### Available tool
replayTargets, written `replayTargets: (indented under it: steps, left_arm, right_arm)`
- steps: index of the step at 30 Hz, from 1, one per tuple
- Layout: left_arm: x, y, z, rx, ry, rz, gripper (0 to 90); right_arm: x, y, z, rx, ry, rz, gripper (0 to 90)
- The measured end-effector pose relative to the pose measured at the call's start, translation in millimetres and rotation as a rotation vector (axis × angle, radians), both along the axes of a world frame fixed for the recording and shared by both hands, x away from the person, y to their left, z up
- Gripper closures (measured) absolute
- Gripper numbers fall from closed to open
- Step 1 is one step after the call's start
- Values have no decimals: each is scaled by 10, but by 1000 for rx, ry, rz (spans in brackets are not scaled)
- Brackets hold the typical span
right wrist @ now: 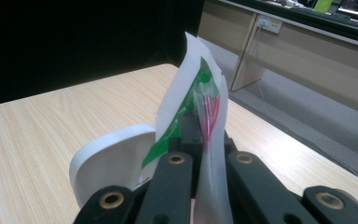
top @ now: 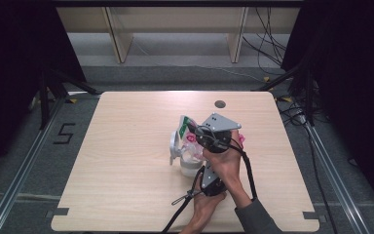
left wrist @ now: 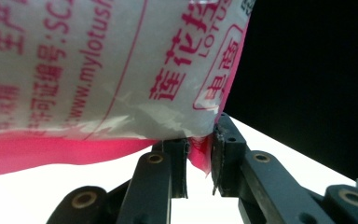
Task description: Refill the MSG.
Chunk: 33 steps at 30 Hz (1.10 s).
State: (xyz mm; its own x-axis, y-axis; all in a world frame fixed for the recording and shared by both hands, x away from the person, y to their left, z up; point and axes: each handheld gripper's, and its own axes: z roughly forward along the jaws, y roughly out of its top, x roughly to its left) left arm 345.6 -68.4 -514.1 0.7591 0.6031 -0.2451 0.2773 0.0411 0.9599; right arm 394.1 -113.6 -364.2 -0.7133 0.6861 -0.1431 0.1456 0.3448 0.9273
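Near the middle of the wooden table [top: 126,161], seen from the high view, two hand-held grippers meet over a plastic bag [top: 187,134] and a white container [top: 189,163]. The right gripper [top: 209,135], with its grey three-cornered plate on top, is held farther from the person; the left gripper [top: 205,181] lies closer to the person, its cable trailing toward the table's near edge. The bag stands up between them, above the container, with a green-printed corner at its top. A white lid [top: 174,145] tilts open on the container's left side.

Left gripper view: the left gripper [left wrist: 199,156] has its two black jaws closed on the pink lower edge of the bag [left wrist: 98,70], whose white face carries red printed characters. The film is pinched in the narrow gap between the jaws.

Right gripper view: the right gripper [right wrist: 200,140] has its jaws closed on the bag's upper edge [right wrist: 200,88], a white flap with green and red print rising straight up between them. The white lid [right wrist: 107,163] stands just left of the jaws, with the table [right wrist: 51,126] behind it.
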Motion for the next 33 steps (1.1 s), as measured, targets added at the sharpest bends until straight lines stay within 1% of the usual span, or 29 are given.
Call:
replayTargets:
  steps: [2,3,4,5,6,7,9,10,11,12,13,14,15,16,17,18,19,20,21,22,23,25,26,27,28,29,31,33]
  left_arm:
    - [-6,-5,4,-6,5,-2,777]
    - [-5,-5,5,-5,5,-1,777]
    - [-3,-5,4,-7,6,-1,777]
    - [2,-11,2,-11,3,4,777]
    - [5,-8,6,-3,6,3,777]
    - [4,-16,5,-7,4,9,777]
    - [-2,-7,11,11,10,9,777]
    - [4,-14,1,-8,5,3,777]
    - [6,-17,-4,-13,7,0,777]
    - [8,-27,-9,-17,5,6,777]
    - [8,-29,-11,-21,4,5,777]
    - [6,-28,-11,-21,4,4,777]
    - [5,-28,-10,-22,5,4,777]
    - [5,-24,-9,-16,7,4,777]
    - [8,-29,-14,-22,5,7,777]
    - [8,-25,-11,-19,13,3,777]
    - [8,-27,-12,-21,11,2,777]
    - [5,-24,-10,-19,13,1,777]
    - [3,-22,-9,-19,14,0,777]
    - [3,-22,-9,-19,12,1,777]
    - [7,-23,-8,-21,9,3,777]
    - [17,-23,-5,-17,5,0,777]
    - [11,-27,-6,-20,10,-2,777]
    - [11,-25,-9,-17,11,-2,777]
    - [13,-24,-13,-16,11,-4,777]
    - [16,-22,-16,-11,7,-1,777]
    - [17,-25,-12,-16,7,0,777]
    - [11,-25,-10,-19,10,-2,776]
  right_arm:
    - [-2,1,3,1,-1,-6,900]
    - [7,-14,13,-15,-6,2,900]
    - [8,-13,13,-13,-8,2,900]
    - [-2,1,7,-1,4,3,900]
    - [-2,6,4,-2,-11,-3,900]
    - [0,6,6,-6,-16,0,900]
    - [6,8,7,-16,-22,0,900]
    - [1,6,7,-18,-7,3,900]
    - [5,-1,7,-26,-21,-2,900]
    - [4,6,-2,-20,-3,9,900]
    - [8,2,-4,-25,-10,8,900]
    - [6,2,-2,-25,-5,7,900]
    - [-7,13,-8,-6,16,-9,900]
    - [20,7,-8,-18,-20,3,900]
    - [14,10,-10,-20,-8,1,900]
    - [12,14,-15,-23,-16,-7,900]
    - [22,10,-14,-32,-25,2,900]
    - [22,13,-15,-31,-22,1,900]
    - [19,5,-7,-36,-10,4,900]
    - [5,11,-10,-16,15,-5,900]
    - [9,16,-11,-17,-7,-3,900]
    - [-7,23,-7,-15,-1,-6,900]
    - [-7,23,-5,-24,7,-1,900]
    - [6,29,-13,-35,-1,6,900]
    - [21,28,-21,-34,-15,-1,900]
    - [21,28,-27,-32,-7,0,900]
    - [20,23,-24,-35,-16,5,900]
    - [7,32,-19,-31,-2,2,900]
